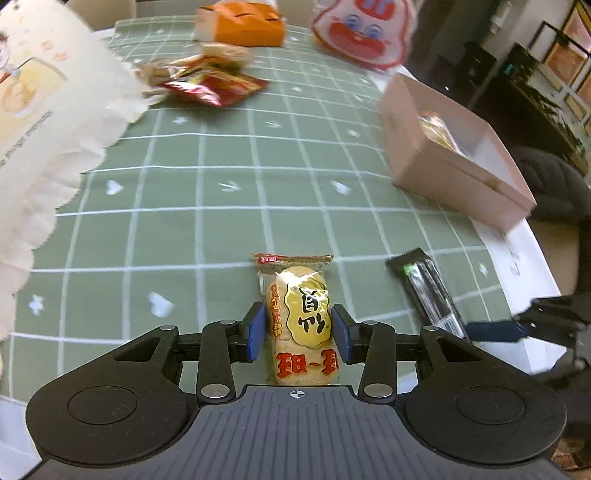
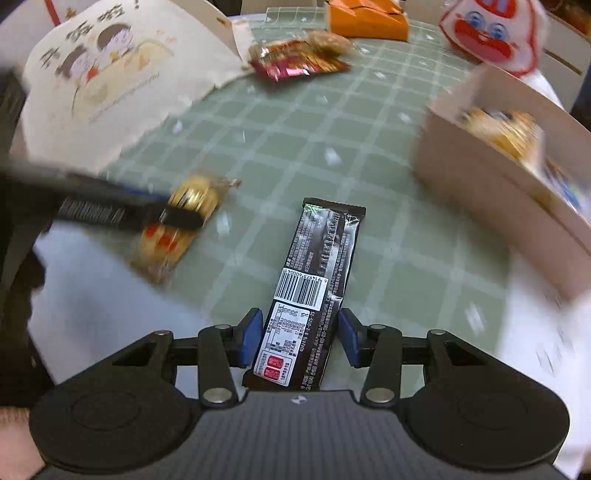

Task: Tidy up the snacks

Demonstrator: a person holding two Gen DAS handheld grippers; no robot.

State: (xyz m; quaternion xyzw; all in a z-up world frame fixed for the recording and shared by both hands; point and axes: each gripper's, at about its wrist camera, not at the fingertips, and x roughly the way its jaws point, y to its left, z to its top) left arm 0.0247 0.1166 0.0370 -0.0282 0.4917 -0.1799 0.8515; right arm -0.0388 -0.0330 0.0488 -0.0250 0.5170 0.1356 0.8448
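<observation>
My left gripper [image 1: 299, 332] is shut on a rice cracker packet [image 1: 301, 314], yellow label up, its far end sticking out over the green checked tablecloth [image 1: 221, 206]. My right gripper [image 2: 299, 339] is shut on a long black snack bar [image 2: 317, 258], barcode side up. In the left wrist view the black bar [image 1: 428, 291] shows at the lower right. The right wrist view shows the rice cracker [image 2: 173, 236] blurred at the left, in the other gripper's fingers [image 2: 181, 218]. An open pink box [image 1: 443, 170] with snacks inside stands on the right [image 2: 480, 192].
A pile of loose snack packets [image 1: 210, 81] lies at the far side of the table [image 2: 299, 59]. Behind it are an orange box [image 1: 247, 26] and a white bag with a red cartoon face [image 1: 365, 33]. A large printed paper bag [image 1: 44, 122] stands at the left.
</observation>
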